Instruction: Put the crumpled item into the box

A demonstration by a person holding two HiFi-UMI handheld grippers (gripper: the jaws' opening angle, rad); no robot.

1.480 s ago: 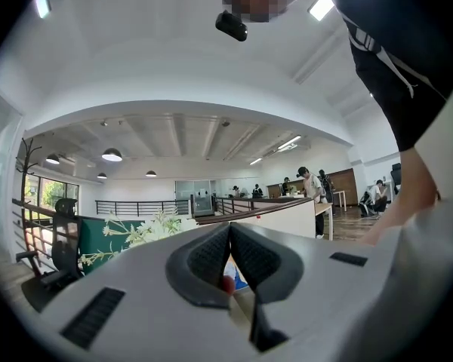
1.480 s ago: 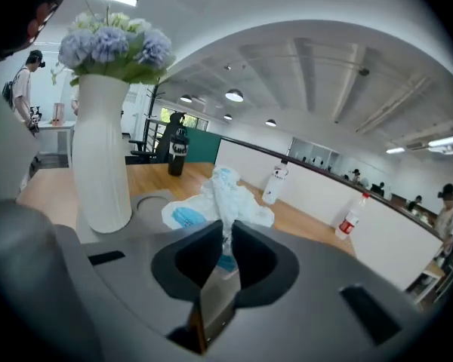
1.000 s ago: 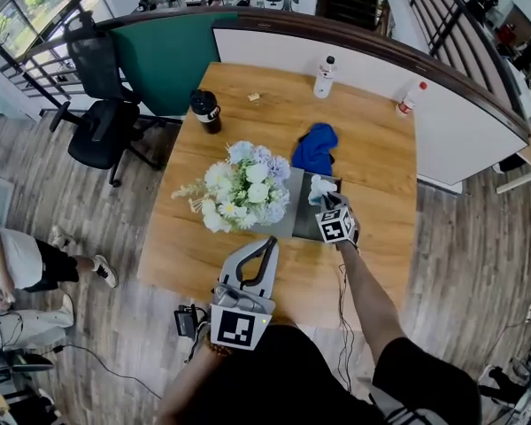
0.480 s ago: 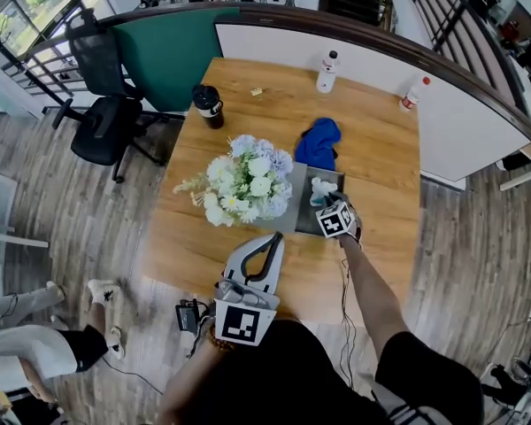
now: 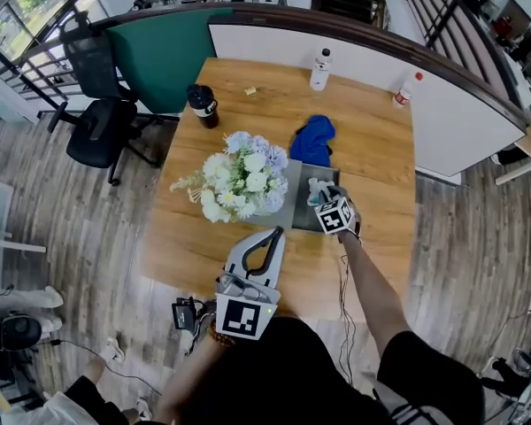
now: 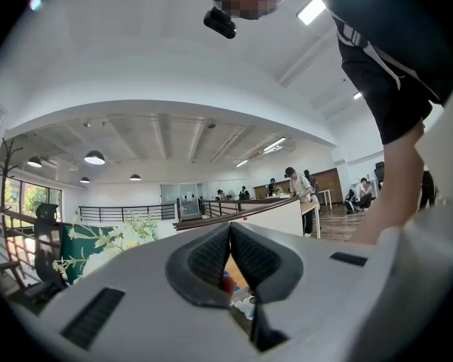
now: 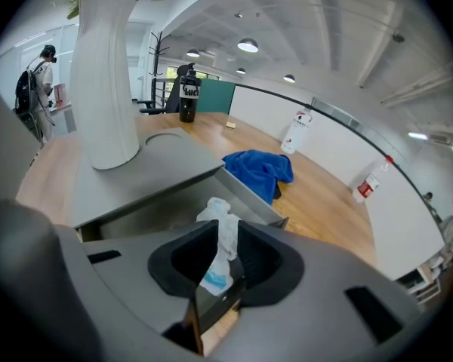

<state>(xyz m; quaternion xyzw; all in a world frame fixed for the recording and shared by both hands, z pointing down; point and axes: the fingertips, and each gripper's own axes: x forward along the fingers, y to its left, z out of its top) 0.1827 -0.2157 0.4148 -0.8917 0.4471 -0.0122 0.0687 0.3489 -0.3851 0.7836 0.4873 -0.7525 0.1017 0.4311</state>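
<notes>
The crumpled item (image 7: 225, 228), a white wad with a blue patch, is pinched between the jaws of my right gripper (image 7: 220, 236). It hangs over the open compartment of the grey box (image 7: 166, 202). In the head view the right gripper (image 5: 324, 195) holds the white wad (image 5: 317, 187) above the box (image 5: 299, 205) at mid-table. My left gripper (image 5: 268, 238) is held back at the table's near edge. Its jaws (image 6: 229, 231) are shut on nothing and point up into the room.
A white vase of flowers (image 5: 243, 173) stands on the box's flat part (image 7: 158, 161), left of the compartment. A blue cloth (image 5: 312, 139) lies just beyond the box. A black cup (image 5: 203, 106) and two bottles (image 5: 319, 69) (image 5: 409, 88) stand at the far side.
The right gripper stays over the box with the wad still in its jaws. A person walking on the floor at the left has moved nearly out of sight.
</notes>
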